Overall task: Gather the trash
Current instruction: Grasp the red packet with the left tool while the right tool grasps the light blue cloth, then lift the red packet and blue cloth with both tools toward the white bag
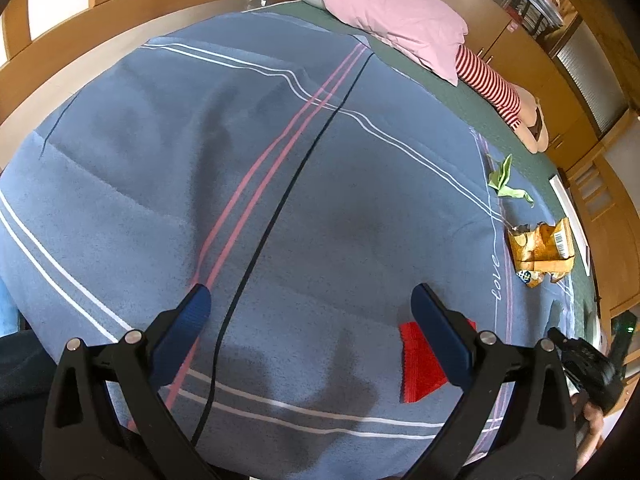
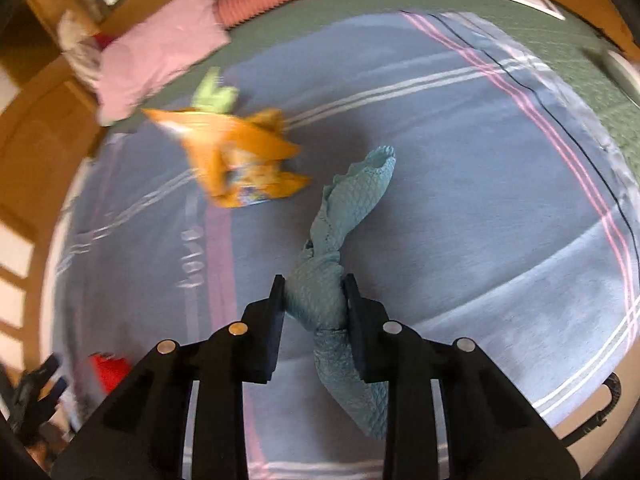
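Teal tissue point(image 2: 344, 216): crumpled, textured paper pinched between the jaws of the right gripper point(image 2: 314, 296), lifted above the blue blanket point(image 2: 460, 160); one end sticks out ahead of the jaws, the other trails below them.
Right gripper: pressed together on the tissue's narrow middle.
Orange snack wrapper point(image 2: 240, 156): lies on the blanket near its edge toward the pink pillow point(image 2: 160, 52), well apart from the held tissue; in the left wrist view it sits by the blanket's "love" lettering point(image 1: 540, 248).
Green scrap point(image 1: 506, 180): on the blanket just beyond the orange wrapper, on the pillow side.
Red wrapper point(image 1: 420, 360): flat on the blanket, partly hidden behind one finger of the left gripper point(image 1: 306, 296).
Left gripper: spread wide, holding nothing, hovering over the blanket with the red wrapper beside one finger.
Bed: green sheet point(image 1: 460, 96) under the blanket; a striped soft toy point(image 1: 492, 84) lies next to the pillow.
Risk: the tissue is held only at a thin twist, so a quick swing could let it slip out; the right view is blurred, which suggests fast motion.
Risk: closing on the flat red wrapper could pinch blanket fabric with it.
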The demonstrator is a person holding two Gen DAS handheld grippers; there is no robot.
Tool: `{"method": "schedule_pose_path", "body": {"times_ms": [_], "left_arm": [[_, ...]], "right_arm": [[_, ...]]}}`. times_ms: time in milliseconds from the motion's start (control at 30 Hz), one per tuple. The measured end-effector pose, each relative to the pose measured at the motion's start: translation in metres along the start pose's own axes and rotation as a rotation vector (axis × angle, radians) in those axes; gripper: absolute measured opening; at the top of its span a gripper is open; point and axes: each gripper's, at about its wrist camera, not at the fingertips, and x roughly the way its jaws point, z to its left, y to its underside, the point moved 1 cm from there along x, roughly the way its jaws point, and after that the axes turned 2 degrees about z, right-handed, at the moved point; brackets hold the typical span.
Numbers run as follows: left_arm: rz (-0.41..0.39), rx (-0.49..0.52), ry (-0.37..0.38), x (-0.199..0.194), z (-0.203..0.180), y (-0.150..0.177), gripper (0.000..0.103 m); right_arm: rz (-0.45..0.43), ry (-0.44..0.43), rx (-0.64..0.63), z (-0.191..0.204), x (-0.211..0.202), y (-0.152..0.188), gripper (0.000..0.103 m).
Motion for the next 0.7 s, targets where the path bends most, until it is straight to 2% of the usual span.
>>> {"method": "schedule_pose_path", "body": {"times_ms": [133, 233, 333, 400, 467, 500, 567, 600, 633, 667, 700], "left_arm": [[0.042, -0.013, 0.073, 0.008, -0.005, 0.000, 0.100], [0.114, -0.011, 0.128, 0.025, -0.027, 0.000, 0.100], [0.166, 0.075, 0.162, 0.041, -0.068, 0.006, 0.100], [0.174, 0.170, 0.144, 0.049, -0.094, 0.016, 0.100], [0.201, 0.314, 0.073, 0.062, -0.115, 0.033, 0.100], [0.212, 0.350, 0.041, 0.066, -0.119, 0.037, 0.099], [0.201, 0.410, -0.020, 0.070, -0.122, 0.045, 0.090], [0.181, 0.423, -0.023, 0.068, -0.121, 0.046, 0.080], [0.161, 0.437, -0.014, 0.065, -0.121, 0.046, 0.065], [0.154, 0.444, 0.000, 0.062, -0.120, 0.047, 0.062], [0.147, 0.443, 0.009, 0.060, -0.118, 0.048, 0.054]], "right_arm": [[-0.002, -0.122, -0.015, 0.013, -0.028, 0.010, 0.030], [-0.001, -0.127, -0.026, 0.019, -0.041, 0.015, 0.030], [0.006, -0.160, -0.022, 0.020, -0.052, 0.032, 0.030], [0.015, -0.155, -0.041, 0.021, -0.056, 0.045, 0.030], [0.012, -0.131, -0.079, 0.025, -0.064, 0.059, 0.030], [0.010, -0.122, -0.094, 0.026, -0.065, 0.063, 0.030], [-0.004, -0.097, -0.128, 0.029, -0.071, 0.074, 0.030], [-0.010, -0.088, -0.137, 0.030, -0.070, 0.077, 0.030], [-0.018, -0.080, -0.149, 0.033, -0.072, 0.082, 0.030], [-0.025, -0.075, -0.161, 0.035, -0.073, 0.087, 0.030], [-0.027, -0.073, -0.169, 0.037, -0.072, 0.090, 0.030]]}}
